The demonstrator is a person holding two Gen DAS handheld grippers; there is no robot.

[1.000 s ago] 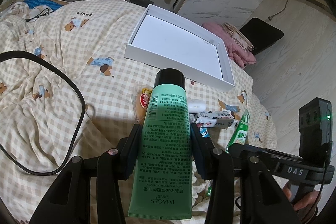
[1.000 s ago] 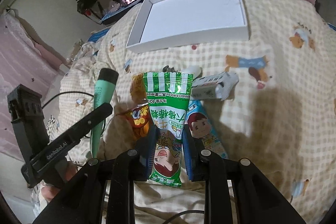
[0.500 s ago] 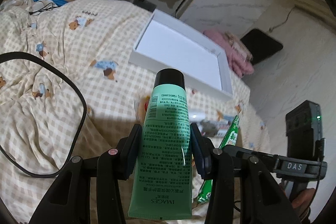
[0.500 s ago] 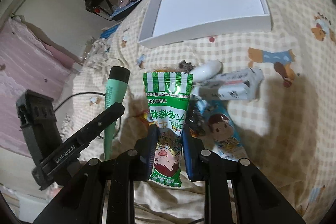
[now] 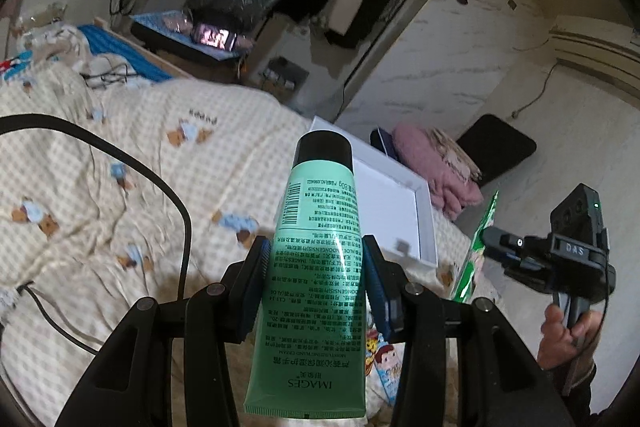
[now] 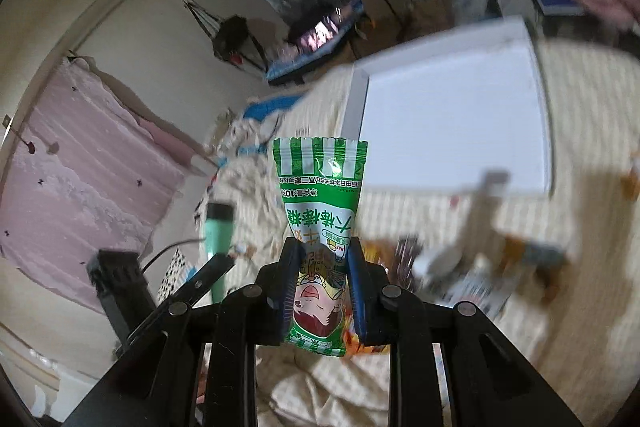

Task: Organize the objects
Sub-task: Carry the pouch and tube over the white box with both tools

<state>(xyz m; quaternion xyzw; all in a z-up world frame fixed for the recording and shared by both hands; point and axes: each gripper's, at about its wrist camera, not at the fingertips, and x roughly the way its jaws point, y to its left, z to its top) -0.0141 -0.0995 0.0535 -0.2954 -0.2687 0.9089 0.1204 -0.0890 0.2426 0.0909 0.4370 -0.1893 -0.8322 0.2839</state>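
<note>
My left gripper [image 5: 316, 267] is shut on a green hand-cream tube [image 5: 316, 263] with a black cap, held up above the checked bedspread [image 5: 100, 195]. The white open box [image 5: 404, 211] lies beyond the tube, partly hidden by it. My right gripper [image 6: 324, 263] is shut on a green candy packet [image 6: 320, 203], lifted above the bed; the white box [image 6: 452, 123] sits ahead to the right, blurred. In the left wrist view the right gripper [image 5: 492, 239] and its green packet [image 5: 476, 251] appear at the right. The left gripper with the tube [image 6: 218, 231] shows at the lower left of the right wrist view.
Several small packets [image 6: 472, 267] lie blurred on the bedspread below the right gripper. A cartoon packet [image 5: 386, 359] lies under the left gripper. A black cable [image 5: 176, 203] loops over the bed at the left. Pink cloth [image 5: 436, 167] is heaped beyond the box.
Both grippers have risen from the bed with their loads and tilted up, so more of the room shows. The loose packets have dropped lower in both views.
</note>
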